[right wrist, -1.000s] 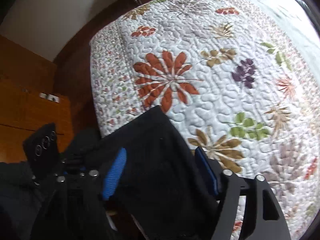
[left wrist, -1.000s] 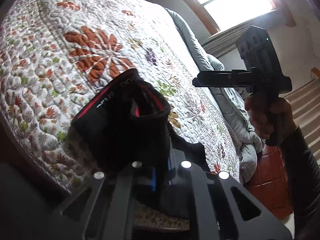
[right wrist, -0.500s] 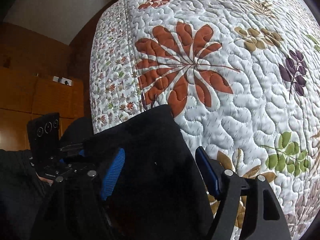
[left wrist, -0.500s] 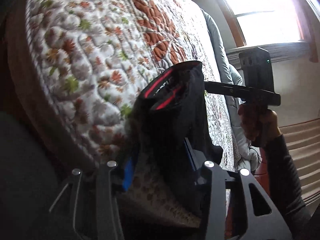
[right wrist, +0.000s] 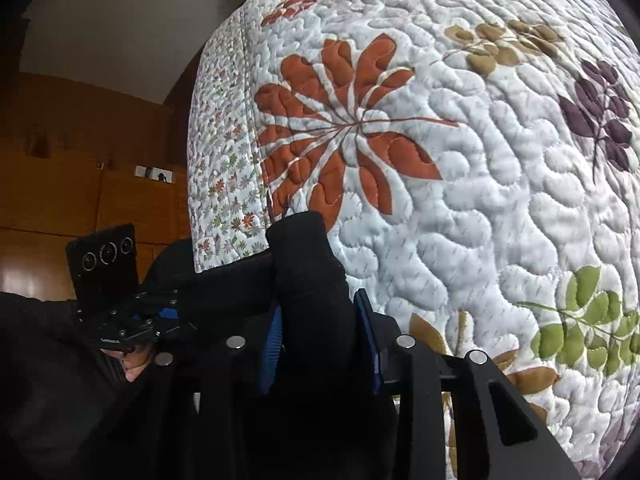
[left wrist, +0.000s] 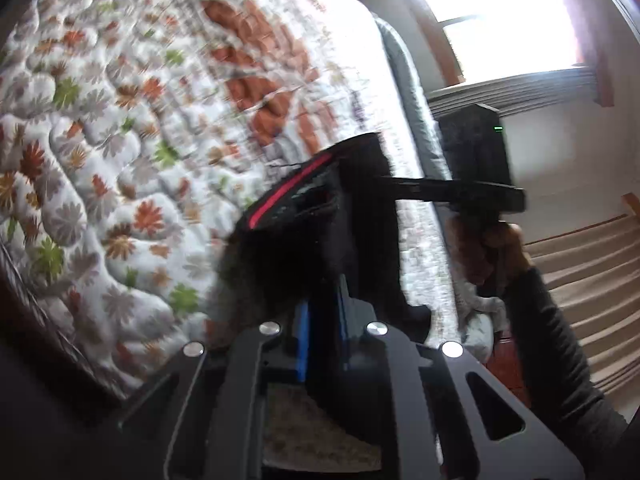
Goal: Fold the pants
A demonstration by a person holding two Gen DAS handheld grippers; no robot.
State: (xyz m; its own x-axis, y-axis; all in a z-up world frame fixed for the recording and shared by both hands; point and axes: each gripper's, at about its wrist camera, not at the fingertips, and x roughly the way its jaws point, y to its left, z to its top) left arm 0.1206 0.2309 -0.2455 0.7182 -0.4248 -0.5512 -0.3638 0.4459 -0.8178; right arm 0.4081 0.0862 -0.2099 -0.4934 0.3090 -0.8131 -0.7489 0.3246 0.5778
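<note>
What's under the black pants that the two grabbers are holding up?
Under the black pants lies a flowery quilt spread on a bed. The left gripper and right gripper pinch the cloth. What the hanging pants cover cannot be seen.

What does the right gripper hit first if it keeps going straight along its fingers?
The right gripper is already shut on a bunch of the black pants. Beyond that fabric the line runs into the quilt, probably near the orange flower; depth is hard to judge.
</note>
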